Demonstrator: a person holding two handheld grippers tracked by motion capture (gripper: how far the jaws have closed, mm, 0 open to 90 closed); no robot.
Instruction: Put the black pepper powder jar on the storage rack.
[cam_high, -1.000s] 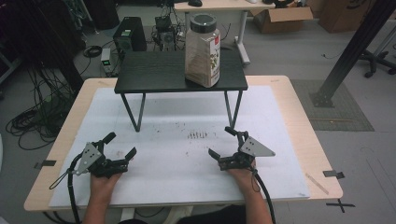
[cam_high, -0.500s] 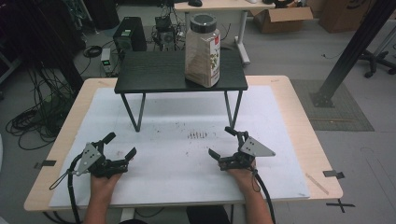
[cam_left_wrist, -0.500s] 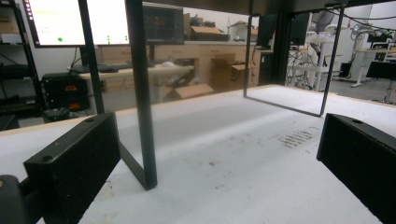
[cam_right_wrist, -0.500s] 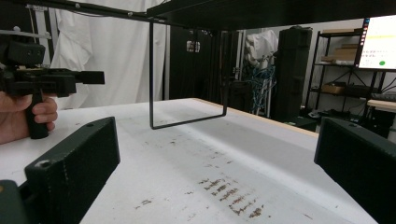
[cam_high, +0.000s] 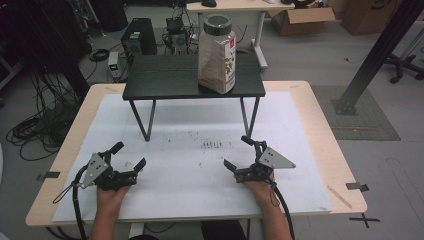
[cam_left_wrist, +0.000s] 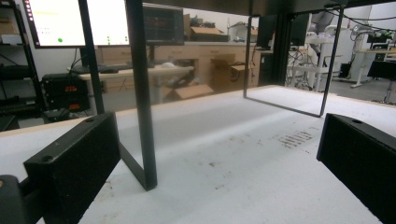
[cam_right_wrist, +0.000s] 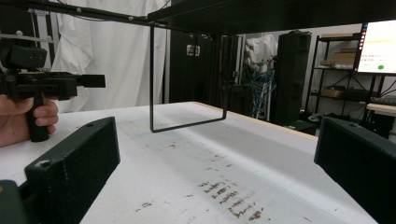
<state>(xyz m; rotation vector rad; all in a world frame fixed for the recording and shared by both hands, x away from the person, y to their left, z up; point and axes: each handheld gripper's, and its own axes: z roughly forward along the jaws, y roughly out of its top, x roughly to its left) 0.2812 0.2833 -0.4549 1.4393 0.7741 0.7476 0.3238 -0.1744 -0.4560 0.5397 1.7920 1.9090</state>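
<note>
A tall clear jar (cam_high: 216, 55) of brownish contents with a dark lid stands upright on the right part of a small black table (cam_high: 170, 82). That table rests on the white mat (cam_high: 190, 175). My left gripper (cam_high: 128, 156) lies low on the mat at front left, open with nothing between its fingers. My right gripper (cam_high: 238, 152) rests at front right, also open and empty. In the left gripper view the open gripper (cam_left_wrist: 217, 140) faces the black table's leg (cam_left_wrist: 142, 102). In the right gripper view the open gripper (cam_right_wrist: 215, 144) faces the far leg frame (cam_right_wrist: 187, 119).
Dark smudges (cam_high: 211, 145) mark the mat between the grippers. The wooden tabletop (cam_high: 320, 125) borders the mat. In the right gripper view a hand holds the left gripper (cam_right_wrist: 42, 84) at the far left. Cables, a computer tower (cam_high: 136, 37) and boxes stand on the floor beyond.
</note>
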